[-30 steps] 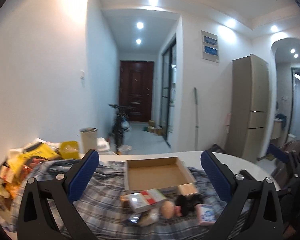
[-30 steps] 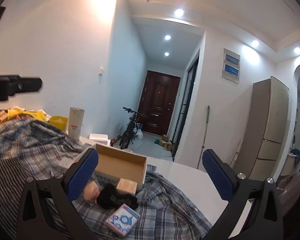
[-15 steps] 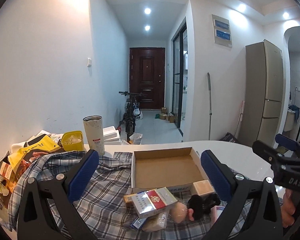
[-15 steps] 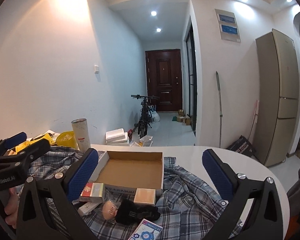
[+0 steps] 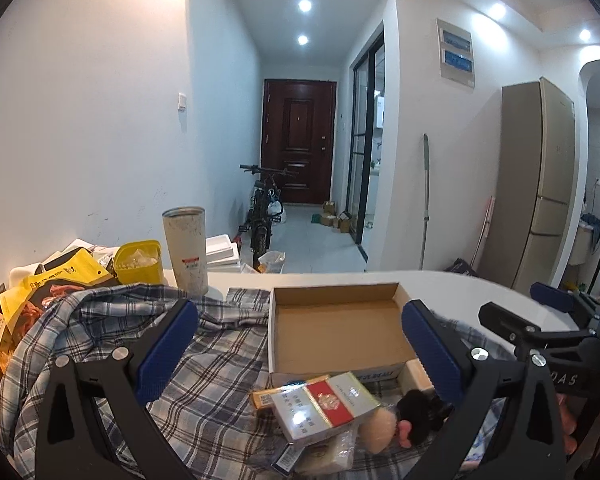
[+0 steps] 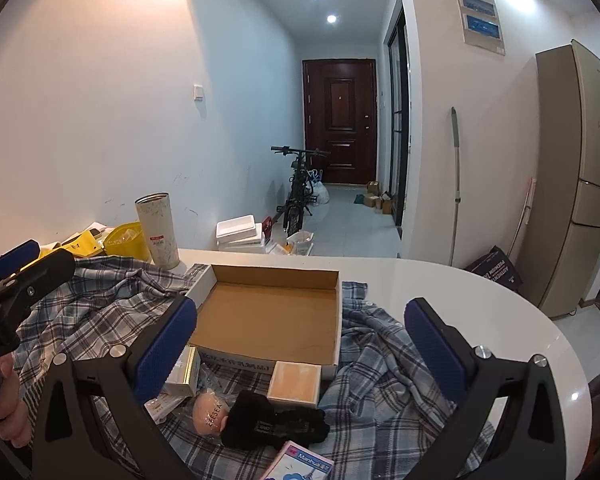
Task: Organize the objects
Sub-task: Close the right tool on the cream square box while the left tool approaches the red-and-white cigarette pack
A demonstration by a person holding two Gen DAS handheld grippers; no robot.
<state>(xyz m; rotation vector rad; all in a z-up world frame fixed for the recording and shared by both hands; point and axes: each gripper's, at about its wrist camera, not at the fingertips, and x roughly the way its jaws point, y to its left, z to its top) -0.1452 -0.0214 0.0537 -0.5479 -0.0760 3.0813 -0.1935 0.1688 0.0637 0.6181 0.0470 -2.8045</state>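
1. Holding both grippers above the near edge of the bench (image 6: 460,280), I see the left gripper (image 5: 300,344) and the right gripper (image 6: 300,340) with fingers spread wide, gripping nothing.
2. The cardboard box (image 6: 272,316) sits empty mid-bench on the plaid shirt (image 6: 100,304).
3. Just before its near wall lie the cigarette pack (image 5: 324,404), wooden block (image 6: 295,384), beige sponge (image 6: 209,414) and black glove (image 6: 272,426).
4. I judge the block the easiest first pick: descend squarely, close across its flat sides, and avoid snagging cloth.
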